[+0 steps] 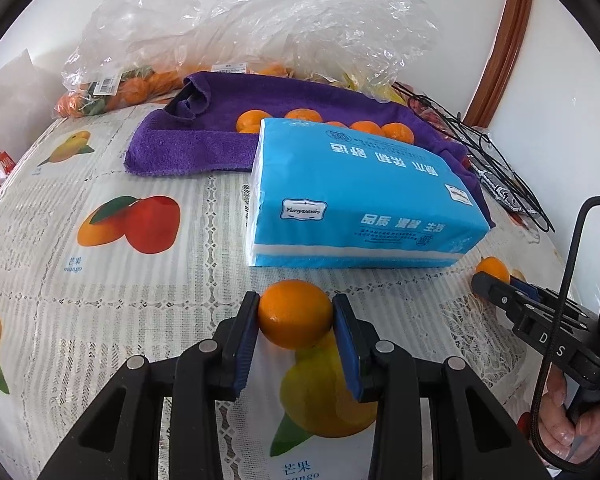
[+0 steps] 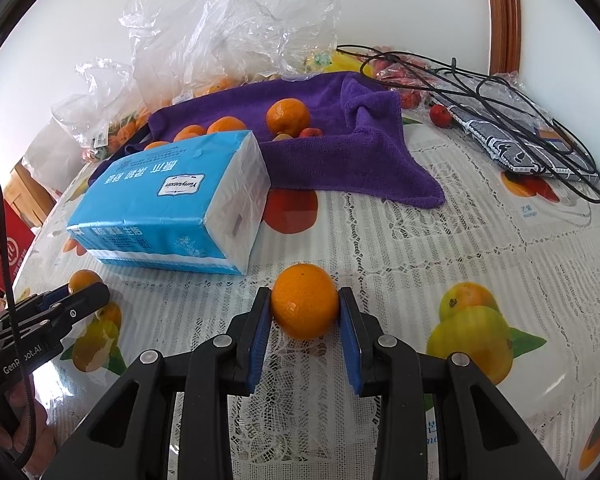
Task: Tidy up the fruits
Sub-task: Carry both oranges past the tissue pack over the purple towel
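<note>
My left gripper (image 1: 295, 314) is shut on a tangerine (image 1: 295, 312) just above the tablecloth, in front of the blue tissue pack (image 1: 360, 200). My right gripper (image 2: 305, 306) is shut on another tangerine (image 2: 305, 300) near the pack's right end (image 2: 172, 204). Each gripper shows in the other's view: the right one (image 1: 496, 280) with its fruit (image 1: 493, 269), the left one (image 2: 82, 286) with its fruit (image 2: 85, 280). Several tangerines (image 2: 288, 117) lie on the purple towel (image 2: 340, 152) behind the pack, also in the left wrist view (image 1: 252, 121).
Clear plastic bags of fruit (image 1: 116, 88) stand at the back by the wall. Black cables and a patterned pouch (image 2: 508, 140) lie at the right. Small red fruits (image 2: 439, 114) sit near them. The round table's fruit-print cloth (image 2: 440, 248) drops off at the edges.
</note>
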`<move>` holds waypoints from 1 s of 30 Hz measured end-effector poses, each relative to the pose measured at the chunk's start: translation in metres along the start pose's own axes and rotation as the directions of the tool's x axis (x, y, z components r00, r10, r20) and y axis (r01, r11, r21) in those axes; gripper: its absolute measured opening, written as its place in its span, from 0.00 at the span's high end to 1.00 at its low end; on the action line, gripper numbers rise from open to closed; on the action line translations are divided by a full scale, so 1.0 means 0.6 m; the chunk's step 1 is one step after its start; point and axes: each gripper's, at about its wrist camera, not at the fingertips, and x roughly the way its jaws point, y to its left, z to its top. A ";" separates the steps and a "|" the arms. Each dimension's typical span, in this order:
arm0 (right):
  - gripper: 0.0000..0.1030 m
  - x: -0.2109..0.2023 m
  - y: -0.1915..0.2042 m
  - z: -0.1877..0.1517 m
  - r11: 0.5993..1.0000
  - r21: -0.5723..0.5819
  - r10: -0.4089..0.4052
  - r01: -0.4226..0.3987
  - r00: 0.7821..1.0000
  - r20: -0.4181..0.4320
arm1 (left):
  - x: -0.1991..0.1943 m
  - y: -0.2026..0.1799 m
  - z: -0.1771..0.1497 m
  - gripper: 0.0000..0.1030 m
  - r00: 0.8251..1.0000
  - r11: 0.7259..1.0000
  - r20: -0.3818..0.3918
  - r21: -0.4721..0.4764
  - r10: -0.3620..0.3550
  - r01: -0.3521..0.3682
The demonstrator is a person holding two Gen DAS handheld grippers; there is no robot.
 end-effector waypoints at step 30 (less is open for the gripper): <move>0.68 -0.061 0.052 0.020 0.996 -0.073 -0.055 0.060 0.996 0.065 | -0.033 0.004 0.005 0.73 0.995 0.995 -0.010 0.033 -0.096 0.096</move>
